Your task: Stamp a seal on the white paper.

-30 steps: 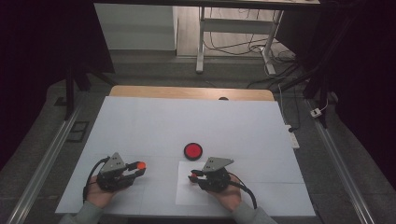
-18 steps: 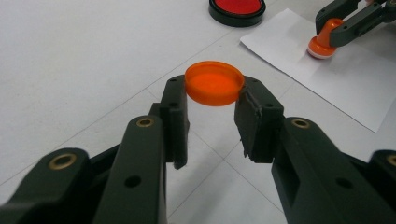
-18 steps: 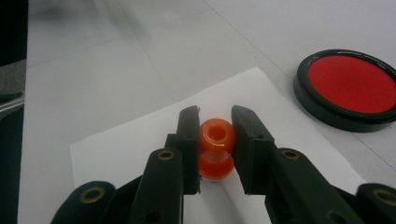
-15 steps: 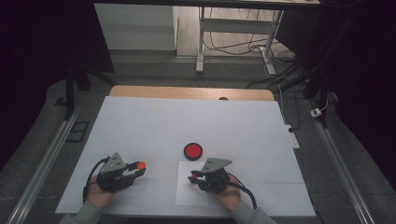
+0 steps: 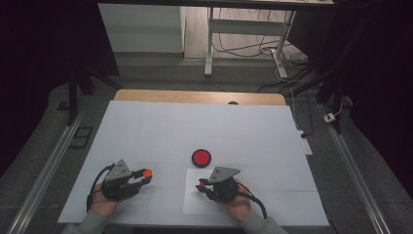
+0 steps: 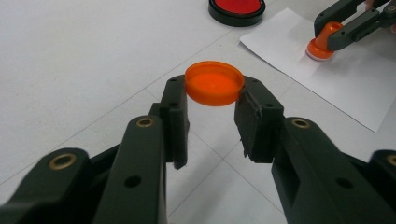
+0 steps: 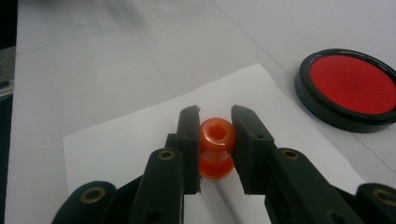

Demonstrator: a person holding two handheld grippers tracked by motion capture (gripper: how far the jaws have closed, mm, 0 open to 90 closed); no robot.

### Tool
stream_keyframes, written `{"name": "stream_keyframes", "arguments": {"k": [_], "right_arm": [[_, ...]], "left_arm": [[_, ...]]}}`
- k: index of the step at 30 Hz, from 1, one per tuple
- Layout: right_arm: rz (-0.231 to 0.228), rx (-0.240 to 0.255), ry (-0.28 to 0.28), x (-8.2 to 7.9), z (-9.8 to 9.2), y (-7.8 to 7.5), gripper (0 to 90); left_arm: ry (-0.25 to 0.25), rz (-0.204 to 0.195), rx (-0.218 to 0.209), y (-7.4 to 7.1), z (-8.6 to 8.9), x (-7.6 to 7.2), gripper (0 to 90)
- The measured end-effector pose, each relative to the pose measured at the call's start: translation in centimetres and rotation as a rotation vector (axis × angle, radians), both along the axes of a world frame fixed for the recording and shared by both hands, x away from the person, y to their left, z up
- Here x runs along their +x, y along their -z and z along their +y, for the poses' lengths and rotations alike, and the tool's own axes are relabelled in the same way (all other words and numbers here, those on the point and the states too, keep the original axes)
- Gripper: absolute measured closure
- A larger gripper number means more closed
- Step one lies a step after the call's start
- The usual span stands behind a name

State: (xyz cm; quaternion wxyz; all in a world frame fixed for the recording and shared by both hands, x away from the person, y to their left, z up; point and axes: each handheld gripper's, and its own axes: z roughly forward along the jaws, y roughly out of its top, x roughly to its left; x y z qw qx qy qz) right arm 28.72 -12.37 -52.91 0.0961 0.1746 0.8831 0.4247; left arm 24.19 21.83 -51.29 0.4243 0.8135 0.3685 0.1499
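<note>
Nothing moved; fingers (image 6: 175, 119) clamping orange cap (image 6: 214, 83).

Ink pad (image 5: 201, 157) sits on the surface (image 5: 195, 126) near its middle, just behind the paper sheet (image 5: 200, 201), which lies at the near edge. Right tool (image 5: 200, 184) is over the sheet's left part, clamped on the stamp (image 7: 216, 147), stamp base down on the sheet. Left tool (image 5: 146, 173) is well left of the sheet, clamped on the cap (image 6: 214, 83), cap held clear above the surface.
</note>
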Motion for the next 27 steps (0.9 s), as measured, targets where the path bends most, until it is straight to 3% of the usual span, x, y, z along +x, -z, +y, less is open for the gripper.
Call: {"name": "stream_keyframes", "arguments": {"k": [8,27], "right_arm": [[-0.031,-0.035,0.002,-0.34,0.28,-0.09,72.8],[-0.021,0.002,0.001,-0.25,-0.05,0.27,72.9]], "left_arm": [[-0.002,0.001,0.001,0.05,-0.08,-0.01,65.1],[-0.003,0.003,-0.001,0.05,-0.11,-0.04,65.1]]}}
